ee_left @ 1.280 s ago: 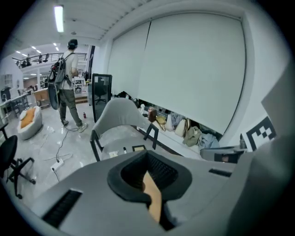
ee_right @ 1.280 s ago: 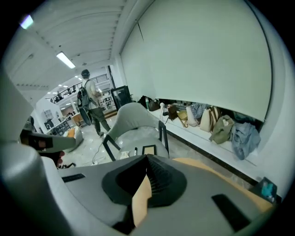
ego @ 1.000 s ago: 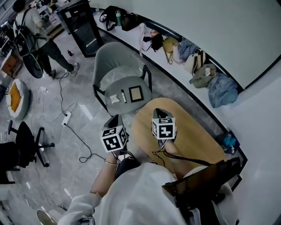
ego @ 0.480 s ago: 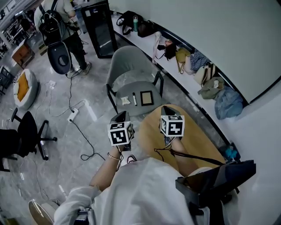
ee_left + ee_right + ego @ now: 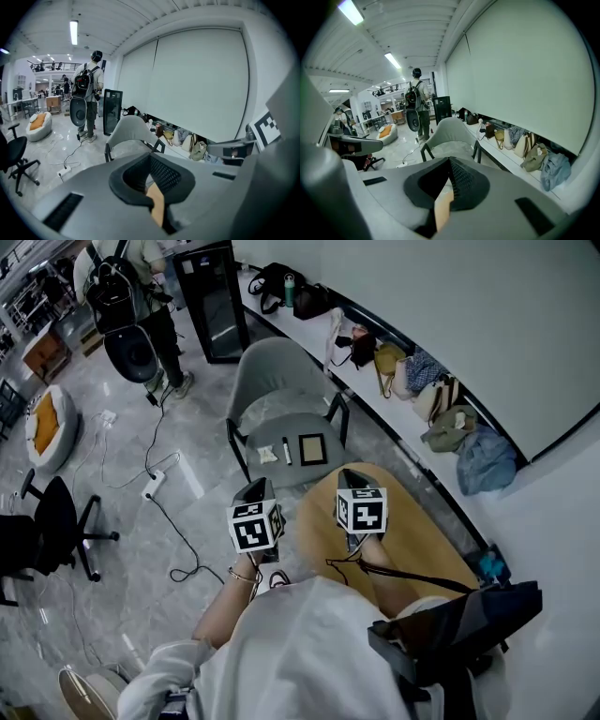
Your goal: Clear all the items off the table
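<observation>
A bare oval wooden table (image 5: 412,531) lies under my right gripper (image 5: 349,478). Beyond it a grey chair (image 5: 281,381) carries three items on its seat: a small white crumpled piece (image 5: 267,455), a dark pen (image 5: 287,452) and a square dark-framed tablet (image 5: 312,448). My left gripper (image 5: 253,491) hangs over the floor left of the table. Both grippers point toward the chair, short of it, with jaws together and nothing between them. The chair (image 5: 129,133) stands ahead of the left gripper (image 5: 150,158) in the left gripper view. In the right gripper view the chair (image 5: 450,131) is ahead of the right gripper (image 5: 450,161).
Several bags (image 5: 412,371) line a ledge along the white wall. A person with a backpack (image 5: 122,287) stands by a black cabinet (image 5: 217,296). A cable and power strip (image 5: 150,488) lie on the floor, with a black office chair (image 5: 52,535) at the left.
Both grippers have risen slightly and edged toward the chair. The head view has swung, and the person with the backpack now stands at the upper left.
</observation>
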{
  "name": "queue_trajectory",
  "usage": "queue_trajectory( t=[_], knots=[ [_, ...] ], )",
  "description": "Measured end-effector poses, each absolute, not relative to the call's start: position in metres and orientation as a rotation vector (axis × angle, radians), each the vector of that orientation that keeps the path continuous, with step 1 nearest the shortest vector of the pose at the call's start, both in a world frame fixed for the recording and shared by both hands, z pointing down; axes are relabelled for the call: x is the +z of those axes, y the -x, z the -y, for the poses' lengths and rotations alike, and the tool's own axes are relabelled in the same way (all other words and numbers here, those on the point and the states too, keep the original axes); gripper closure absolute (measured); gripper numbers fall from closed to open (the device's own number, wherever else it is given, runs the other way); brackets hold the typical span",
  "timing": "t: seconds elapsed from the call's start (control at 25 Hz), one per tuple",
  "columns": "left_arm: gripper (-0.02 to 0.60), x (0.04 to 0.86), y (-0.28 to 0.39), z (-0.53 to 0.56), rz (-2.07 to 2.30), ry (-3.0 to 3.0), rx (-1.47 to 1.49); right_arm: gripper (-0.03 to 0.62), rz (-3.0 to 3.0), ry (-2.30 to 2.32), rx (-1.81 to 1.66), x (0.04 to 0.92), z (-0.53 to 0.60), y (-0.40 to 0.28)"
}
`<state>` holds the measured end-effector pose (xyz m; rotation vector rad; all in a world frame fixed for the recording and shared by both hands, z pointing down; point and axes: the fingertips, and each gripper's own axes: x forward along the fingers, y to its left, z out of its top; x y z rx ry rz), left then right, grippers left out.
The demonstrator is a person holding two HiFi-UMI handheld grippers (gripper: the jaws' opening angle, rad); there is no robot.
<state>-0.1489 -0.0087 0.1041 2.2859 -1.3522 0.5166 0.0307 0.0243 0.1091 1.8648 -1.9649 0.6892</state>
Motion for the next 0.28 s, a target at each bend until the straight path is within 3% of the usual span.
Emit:
queue_trajectory(
  t=[0.28],
  knots=[
    [0.578, 0.1066, 0.1486, 0.003, 1.349, -2.284, 0.514, 0.571, 1.961, -1.863, 0.69, 0.1125, -0.0308, -0.0286]
  ],
)
